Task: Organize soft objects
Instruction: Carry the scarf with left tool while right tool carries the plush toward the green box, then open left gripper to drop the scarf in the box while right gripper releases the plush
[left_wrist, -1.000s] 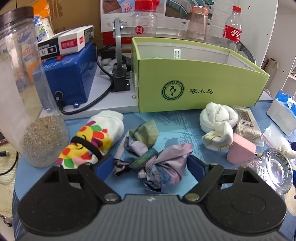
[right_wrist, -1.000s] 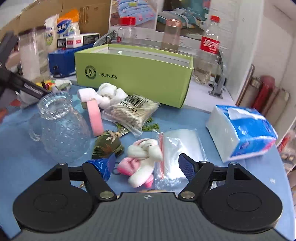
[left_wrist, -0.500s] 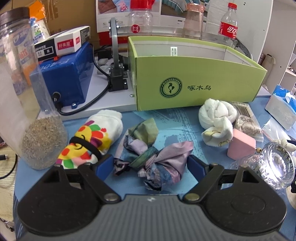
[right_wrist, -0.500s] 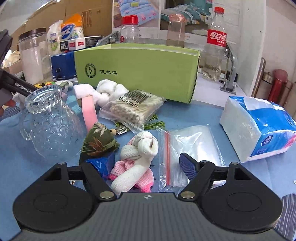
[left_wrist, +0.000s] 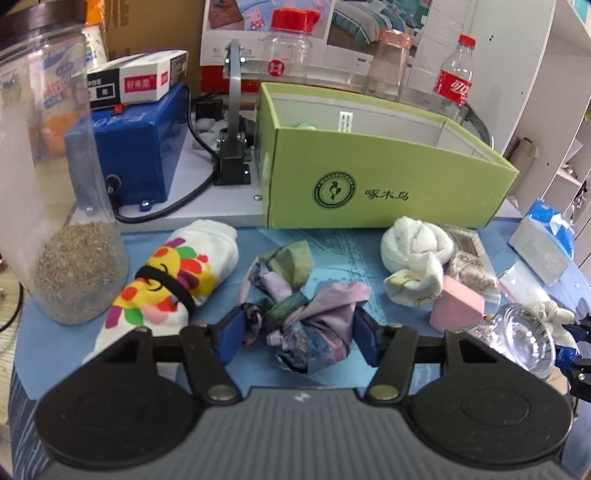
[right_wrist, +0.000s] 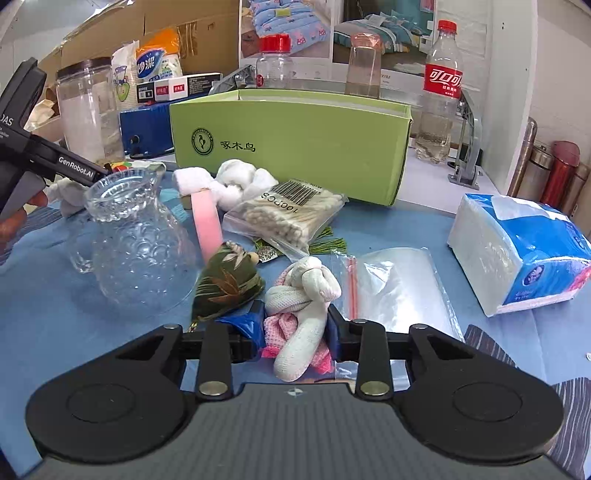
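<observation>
Knotted cloths (left_wrist: 310, 314) apparently in closing claws (left_wrist: 297, 330)

I am counting four soft bundles: a patterned scarf (left_wrist: 310, 314), a rolled cartoon cloth (left_wrist: 173, 273), a white knotted sock (left_wrist: 417, 251) and a pink-and-white knot (right_wrist: 303, 306). I am also seeing one green box (left_wrist: 384, 195), one glass pitcher (right_wrist: 136, 243), two red-capped bottles (right_wrist: 441, 88) and one tissue pack (right_wrist: 517, 251).

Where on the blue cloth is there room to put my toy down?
Bare cloth lies between the green box and the crumpled scarf, and in front of the tissue pack beside the clear zip bag. It is crowded around the glass pitcher, pink sponge and cotton swabs.
</observation>
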